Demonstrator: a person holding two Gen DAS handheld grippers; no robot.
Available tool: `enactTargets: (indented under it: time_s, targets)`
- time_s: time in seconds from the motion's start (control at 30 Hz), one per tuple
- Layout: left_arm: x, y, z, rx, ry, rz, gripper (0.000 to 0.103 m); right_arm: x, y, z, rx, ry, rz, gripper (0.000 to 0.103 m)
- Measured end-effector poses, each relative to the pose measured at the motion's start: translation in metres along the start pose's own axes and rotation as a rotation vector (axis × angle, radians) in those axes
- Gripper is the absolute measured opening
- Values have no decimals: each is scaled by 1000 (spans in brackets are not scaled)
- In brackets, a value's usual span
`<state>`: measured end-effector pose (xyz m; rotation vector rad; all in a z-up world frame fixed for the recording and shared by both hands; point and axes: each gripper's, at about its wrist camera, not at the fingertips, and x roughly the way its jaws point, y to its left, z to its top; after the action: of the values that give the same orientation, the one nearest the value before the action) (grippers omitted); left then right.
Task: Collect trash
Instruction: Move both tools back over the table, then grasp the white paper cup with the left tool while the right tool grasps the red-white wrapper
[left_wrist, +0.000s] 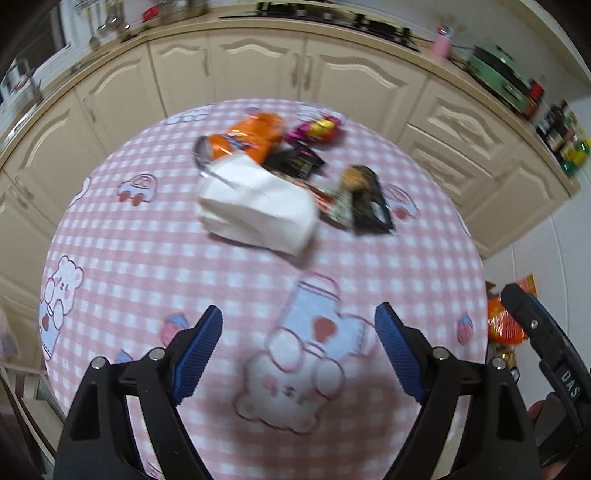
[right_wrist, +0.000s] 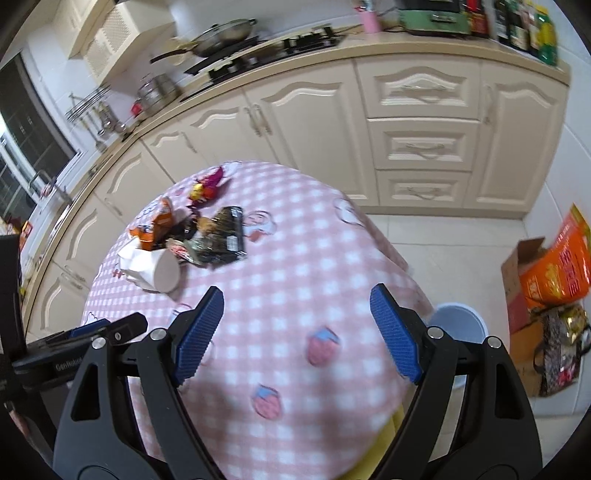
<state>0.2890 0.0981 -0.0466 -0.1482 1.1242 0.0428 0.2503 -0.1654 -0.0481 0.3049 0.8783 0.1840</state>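
Note:
A pile of trash lies at the far side of the pink checked table (left_wrist: 155, 258): a crushed white paper cup (left_wrist: 258, 206), an orange snack bag (left_wrist: 251, 138), a magenta and yellow wrapper (left_wrist: 317, 129), and black wrappers (left_wrist: 369, 199). My left gripper (left_wrist: 299, 350) is open and empty above the near part of the table. My right gripper (right_wrist: 297, 328) is open and empty, also over the table, with the cup (right_wrist: 155, 267) and wrappers (right_wrist: 221, 236) ahead on the left. A pale blue bin (right_wrist: 458, 325) stands on the floor at the table's right.
Cream kitchen cabinets (right_wrist: 421, 147) and a counter with a stove and pans (right_wrist: 258, 48) run behind the table. An orange box and bags (right_wrist: 554, 273) sit on the floor at right. The other gripper shows at the left edge of the right wrist view (right_wrist: 74, 347).

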Motion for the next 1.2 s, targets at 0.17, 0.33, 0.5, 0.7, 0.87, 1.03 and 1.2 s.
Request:
enactTargets:
  time_s: [0.17,0.33,0.5,0.7,0.87,1.03,1.2]
  targets:
    - [6,21,29,-20,0,8,83,20,23,18,-38,25,24,81]
    - [18,32,54,-11,13,-3,83,42,40,32,-61,48,36,81]
    - [39,33,74,35,68,-19,83,64,50,39,-82,82,44,81]
    - [60,42,89,-14,88,-135,86,90,49,41,-81,130,44,81]
    - [66,53,87,-77,57,-216,80,102,44,43,-66,144,29,81]
    - [54,62,84,-88,14,-204,78,108,47,45,-71,144,35,81]
    - [30,76,80,-93,-54,-221,78,114,80,46,-159,156,101,81]
